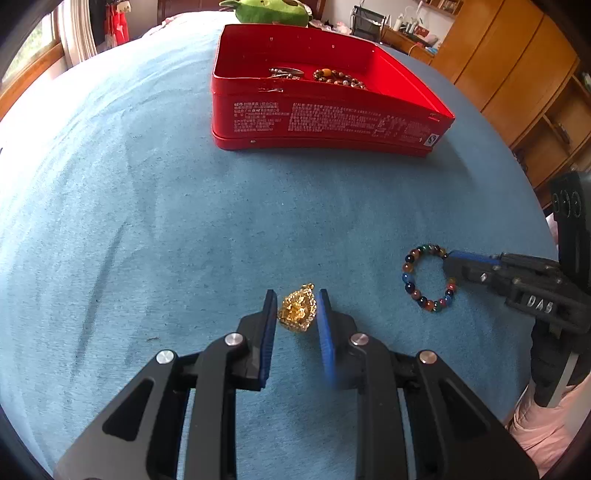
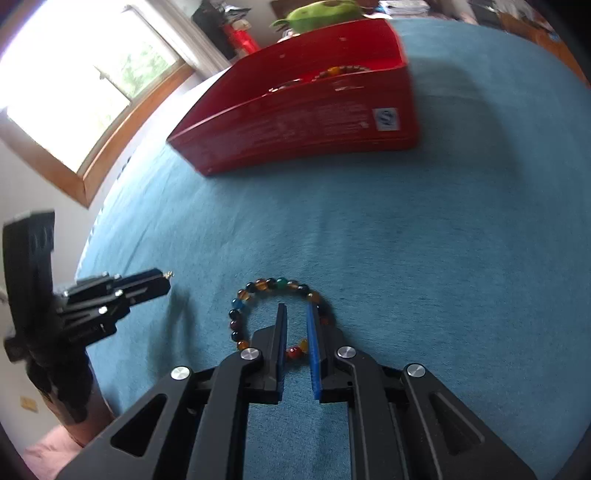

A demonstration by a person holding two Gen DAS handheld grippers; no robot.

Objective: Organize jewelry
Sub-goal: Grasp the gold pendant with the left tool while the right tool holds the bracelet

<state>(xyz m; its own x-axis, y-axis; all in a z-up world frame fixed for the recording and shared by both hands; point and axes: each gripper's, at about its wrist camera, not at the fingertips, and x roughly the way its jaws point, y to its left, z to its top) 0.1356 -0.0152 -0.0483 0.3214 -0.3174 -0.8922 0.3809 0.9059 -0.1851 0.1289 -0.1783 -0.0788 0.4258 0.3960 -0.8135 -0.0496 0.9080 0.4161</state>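
A gold pendant [image 1: 297,308] lies on the blue cloth between the fingers of my left gripper [image 1: 297,299]; the jaws are narrowly apart, with small gaps to the pendant. A bracelet of coloured beads [image 1: 428,277] lies to its right. My right gripper [image 2: 296,308] is open, its jaws straddling the near side of the bracelet [image 2: 258,286], fingertips inside and over the ring. A red tin box [image 1: 325,118] stands farther back and holds a brown bead bracelet [image 1: 338,78] and a silvery piece [image 1: 286,72].
The blue cloth [image 1: 147,221] covers a round table. A green plush toy [image 1: 271,11] sits behind the box. Wooden cabinets [image 1: 517,74] stand at the right, a window [image 2: 74,92] at the left.
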